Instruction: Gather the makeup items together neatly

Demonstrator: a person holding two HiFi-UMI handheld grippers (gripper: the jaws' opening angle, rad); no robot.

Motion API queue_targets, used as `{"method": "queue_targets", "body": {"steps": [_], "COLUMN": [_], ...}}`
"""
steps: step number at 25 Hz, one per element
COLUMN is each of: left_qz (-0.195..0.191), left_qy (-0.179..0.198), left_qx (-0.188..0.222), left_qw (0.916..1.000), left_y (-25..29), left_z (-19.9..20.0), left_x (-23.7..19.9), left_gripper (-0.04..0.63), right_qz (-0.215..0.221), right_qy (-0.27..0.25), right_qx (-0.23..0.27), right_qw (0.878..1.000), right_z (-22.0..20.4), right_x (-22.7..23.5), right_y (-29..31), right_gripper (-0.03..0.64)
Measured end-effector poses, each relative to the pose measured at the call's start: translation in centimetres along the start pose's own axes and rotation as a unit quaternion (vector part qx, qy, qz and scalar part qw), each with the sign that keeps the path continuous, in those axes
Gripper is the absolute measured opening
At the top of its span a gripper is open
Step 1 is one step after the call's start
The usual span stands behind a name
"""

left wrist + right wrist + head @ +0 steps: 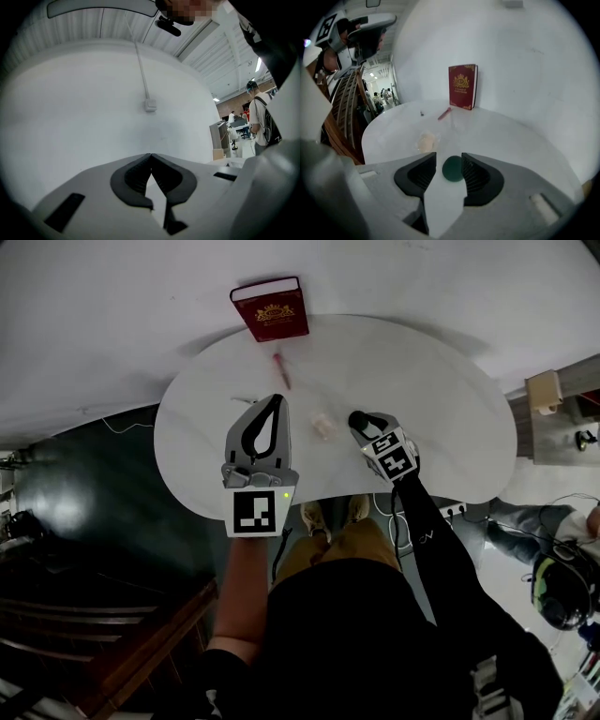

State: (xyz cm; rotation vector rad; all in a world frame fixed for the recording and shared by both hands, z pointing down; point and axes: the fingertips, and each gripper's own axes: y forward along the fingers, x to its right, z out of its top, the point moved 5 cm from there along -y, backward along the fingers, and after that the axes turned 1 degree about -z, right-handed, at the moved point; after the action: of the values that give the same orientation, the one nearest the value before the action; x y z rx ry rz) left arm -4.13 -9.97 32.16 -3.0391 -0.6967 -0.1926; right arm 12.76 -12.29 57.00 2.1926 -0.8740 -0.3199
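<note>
Head view: pale lump (322,425) indistinct.

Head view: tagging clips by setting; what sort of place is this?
Probably an open workshop or office hall: round white table against a bare white wall, people at desks behind, ribbed industrial ceiling.

head: down on table (441,418) | left gripper view: level, wall (93,103) | right gripper view — same table
</note>
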Motion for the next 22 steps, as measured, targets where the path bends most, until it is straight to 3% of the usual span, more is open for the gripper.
{"method": "queue_targets", "body": {"steps": [4, 9, 14, 18, 20, 22], "left_qz": [-0.008, -0.014, -0.014, -0.001, 0.006, 0.016], "left_qy": [0.013, 0.025, 0.038, 0.044, 0.048, 0.050], "left_qx": [0.015, 0.035, 0.033, 0.024, 0.023, 0.021], "left_qw": [0.9998, 0.9990, 0.9986, 0.9987, 0.9986, 0.9984], "left_y": [0.5, 1.2, 2.1, 2.1, 2.1, 2.0], "left_z": [1.5, 3.3, 4.3, 4.6, 4.6, 4.5], "left_x": [-0.1, 0.3, 0.6, 0.6, 0.7, 0.9], "left_gripper": [0.008, 0.008, 0.008, 0.008, 0.008, 0.008], "right_qz": [-0.028, -0.045, -0.060, -0.063, -0.060, -0.048], "right_qy": [-0.006, -0.024, -0.031, -0.059, -0.071, -0.075], "right_qx": [0.092, 0.216, 0.338, 0.465, 0.484, 0.486], "right_qw": [0.995, 0.975, 0.939, 0.881, 0.870, 0.869], "right_z": [4.6, 10.9, 15.7, 18.9, 19.4, 19.3], "right_x": [0.7, 0.5, -0.5, -1.5, -1.7, -1.7], "right_y": [-4.3, -11.0, -17.3, -23.1, -24.3, -24.2], "right_gripper": [0.153, 0.153, 0.153, 0.153, 0.153, 0.153]}}
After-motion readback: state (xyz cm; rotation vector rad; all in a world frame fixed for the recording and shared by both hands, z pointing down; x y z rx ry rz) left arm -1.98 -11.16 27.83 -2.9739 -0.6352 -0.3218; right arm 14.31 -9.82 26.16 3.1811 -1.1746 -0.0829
